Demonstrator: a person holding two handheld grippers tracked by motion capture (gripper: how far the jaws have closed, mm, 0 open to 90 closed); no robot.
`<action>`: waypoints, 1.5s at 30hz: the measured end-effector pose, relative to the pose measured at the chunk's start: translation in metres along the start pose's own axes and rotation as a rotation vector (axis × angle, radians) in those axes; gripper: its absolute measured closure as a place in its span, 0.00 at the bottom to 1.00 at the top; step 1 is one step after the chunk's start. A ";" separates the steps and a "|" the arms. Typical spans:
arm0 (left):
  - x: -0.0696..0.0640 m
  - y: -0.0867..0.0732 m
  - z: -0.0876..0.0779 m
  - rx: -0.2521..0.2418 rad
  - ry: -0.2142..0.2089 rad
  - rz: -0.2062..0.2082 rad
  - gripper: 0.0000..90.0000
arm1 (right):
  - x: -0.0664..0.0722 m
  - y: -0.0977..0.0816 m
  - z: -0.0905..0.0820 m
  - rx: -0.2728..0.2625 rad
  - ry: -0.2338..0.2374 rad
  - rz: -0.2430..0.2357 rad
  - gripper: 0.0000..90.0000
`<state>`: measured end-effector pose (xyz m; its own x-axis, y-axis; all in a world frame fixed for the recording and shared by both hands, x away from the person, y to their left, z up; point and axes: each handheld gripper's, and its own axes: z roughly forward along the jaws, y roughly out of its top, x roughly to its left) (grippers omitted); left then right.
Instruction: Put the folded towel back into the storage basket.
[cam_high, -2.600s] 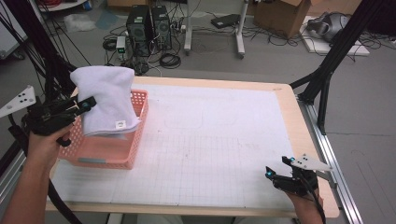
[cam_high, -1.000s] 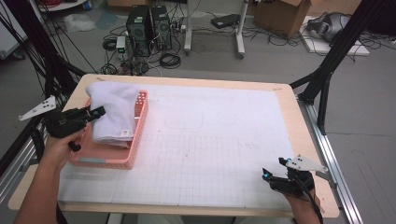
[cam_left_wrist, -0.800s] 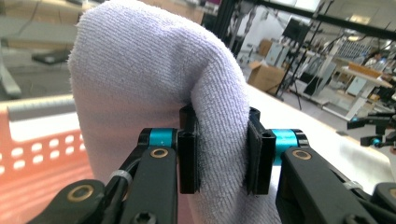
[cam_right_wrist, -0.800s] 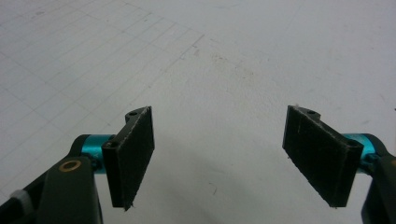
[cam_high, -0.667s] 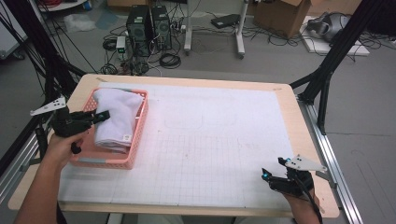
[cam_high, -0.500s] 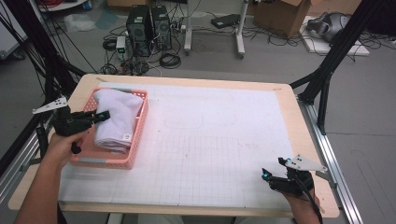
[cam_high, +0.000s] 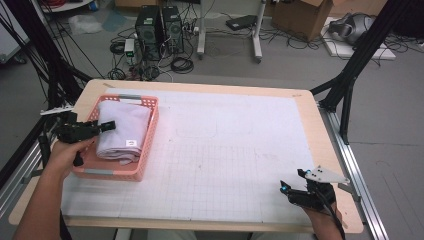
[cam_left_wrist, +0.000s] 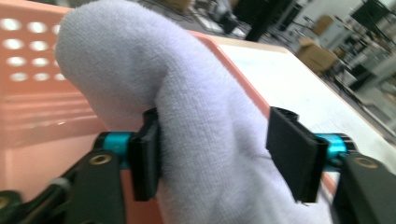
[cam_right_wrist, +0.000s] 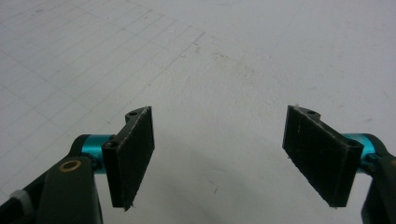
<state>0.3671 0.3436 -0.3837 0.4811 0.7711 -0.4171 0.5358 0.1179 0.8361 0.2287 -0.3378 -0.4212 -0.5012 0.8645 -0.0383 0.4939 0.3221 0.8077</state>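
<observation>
— Towel (cam_high: 121, 131), folded and white, lies inside the pink basket (cam_high: 144, 162) at the left end of the table (cam_high: 310, 117). You see the small label on its top fold?

— I do. And the left gripper (cam_high: 106, 126)?

— It comes in over the basket's left rim, held level, tips at the towel's left edge. Its jaws have just been opening. From the left gripper view, a thick roll of the towel (cam_left_wrist: 196, 135) sits between the two pads (cam_left_wrist: 145, 158); the left pad touches the cloth, while the right pad stands off a little from it. So the jaws are spread with the towel between them, not pinching it.

— The basket's holes show behind the cloth there, don't they?

— Yes, the perforated pink wall (cam_left_wrist: 28, 60) is just beyond the roll.

— What about the right gripper (cam_high: 295, 189)?

— Well apart from all that, low over the near right corner of the table, pointing left across the white gridded mat (cam_high: 225, 150). In the right gripper view its jaws stand wide, with bare mat (cam_right_wrist: 219, 84) between the pads (cam_right_wrist: 133, 154).
</observation>
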 end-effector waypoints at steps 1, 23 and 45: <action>0.000 0.001 -0.003 -0.016 0.018 -0.010 0.42 | -0.001 0.000 0.000 0.000 -0.001 -0.002 0.27; -0.029 -0.001 0.033 0.195 0.291 0.163 0.41 | 0.001 0.000 0.002 0.006 0.004 -0.009 0.27; -0.029 -0.013 0.056 0.316 0.200 0.313 0.42 | 0.002 0.000 0.003 0.015 0.012 -0.005 0.27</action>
<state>0.3856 0.2847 -0.4024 0.5264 0.8481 -0.0601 0.5860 -0.3106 0.7484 0.2301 -0.3353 -0.4235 -0.5124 0.8580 -0.0353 0.5018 0.3325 0.7985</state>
